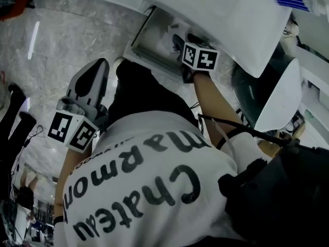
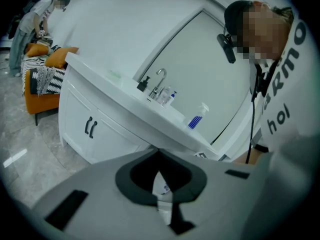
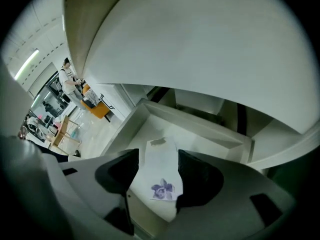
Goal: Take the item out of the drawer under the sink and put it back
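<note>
The drawer (image 3: 202, 125) under the sink stands pulled out, white inside. In it lies a flat white packet (image 3: 161, 170) with a purple flower printed on it. My right gripper (image 3: 157, 156) points steeply down into the drawer, jaws apart, one dark pad on each long side of the packet, neither visibly pressing it. In the head view the right gripper (image 1: 178, 44) reaches into the drawer (image 1: 146, 44) below the white basin. My left gripper (image 1: 97, 68) hangs over the floor at the left with its jaws together. From its own camera the left gripper (image 2: 159, 156) shows only a thin slit and holds nothing.
The white vanity counter (image 2: 117, 91) carries a faucet (image 2: 160, 79) and a spray bottle (image 2: 196, 118); cabinet doors with black handles (image 2: 90, 127) stand below. An orange sofa (image 2: 42, 104) and a person (image 2: 42, 11) are at the far left. The basin (image 1: 247, 14) overhangs the drawer.
</note>
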The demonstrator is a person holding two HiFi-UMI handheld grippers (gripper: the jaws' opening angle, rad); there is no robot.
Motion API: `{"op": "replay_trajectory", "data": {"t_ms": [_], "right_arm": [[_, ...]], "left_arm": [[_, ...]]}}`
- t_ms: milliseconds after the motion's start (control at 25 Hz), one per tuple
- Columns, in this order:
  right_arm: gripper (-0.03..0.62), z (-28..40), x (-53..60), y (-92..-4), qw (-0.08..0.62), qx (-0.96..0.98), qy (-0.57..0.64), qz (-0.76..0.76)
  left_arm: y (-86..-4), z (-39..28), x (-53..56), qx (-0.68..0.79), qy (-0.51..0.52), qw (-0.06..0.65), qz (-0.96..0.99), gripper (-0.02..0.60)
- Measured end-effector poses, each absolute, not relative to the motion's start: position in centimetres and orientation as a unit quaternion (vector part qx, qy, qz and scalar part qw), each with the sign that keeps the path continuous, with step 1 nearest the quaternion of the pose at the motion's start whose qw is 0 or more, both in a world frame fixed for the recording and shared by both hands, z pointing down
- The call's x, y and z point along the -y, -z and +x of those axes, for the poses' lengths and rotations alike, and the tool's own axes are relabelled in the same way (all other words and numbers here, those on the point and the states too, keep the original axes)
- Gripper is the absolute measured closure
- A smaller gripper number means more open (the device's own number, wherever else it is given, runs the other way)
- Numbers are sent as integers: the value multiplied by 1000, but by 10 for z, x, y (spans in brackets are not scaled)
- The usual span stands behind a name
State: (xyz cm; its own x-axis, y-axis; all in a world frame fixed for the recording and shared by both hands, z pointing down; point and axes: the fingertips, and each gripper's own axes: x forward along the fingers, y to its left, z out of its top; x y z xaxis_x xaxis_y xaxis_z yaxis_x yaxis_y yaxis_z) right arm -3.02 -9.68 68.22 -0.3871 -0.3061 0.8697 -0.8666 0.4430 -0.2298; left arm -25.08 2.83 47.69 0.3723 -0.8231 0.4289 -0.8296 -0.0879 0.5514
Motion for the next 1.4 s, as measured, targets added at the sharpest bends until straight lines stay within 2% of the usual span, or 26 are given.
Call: {"op": "replay_trajectory", "data": {"t_ms": [240,520,840,1400], "right_arm": [[290,-32,99,-704,429,747,-353,366],[258,-35,87,-727,476,737,-351,328],[256,-34,84,-745,520,723,-313,329],[256,-32,88,-755,547,700,-297,351]], "left_arm": [[-482,-263,-31,584,-8,383,716,574],[-487,-264,-34,595,-15,388,704,574],[-495,-263,-32,597,-23,393,699,574],[-496,-280,-43,636,-18,390,665,574]]}}
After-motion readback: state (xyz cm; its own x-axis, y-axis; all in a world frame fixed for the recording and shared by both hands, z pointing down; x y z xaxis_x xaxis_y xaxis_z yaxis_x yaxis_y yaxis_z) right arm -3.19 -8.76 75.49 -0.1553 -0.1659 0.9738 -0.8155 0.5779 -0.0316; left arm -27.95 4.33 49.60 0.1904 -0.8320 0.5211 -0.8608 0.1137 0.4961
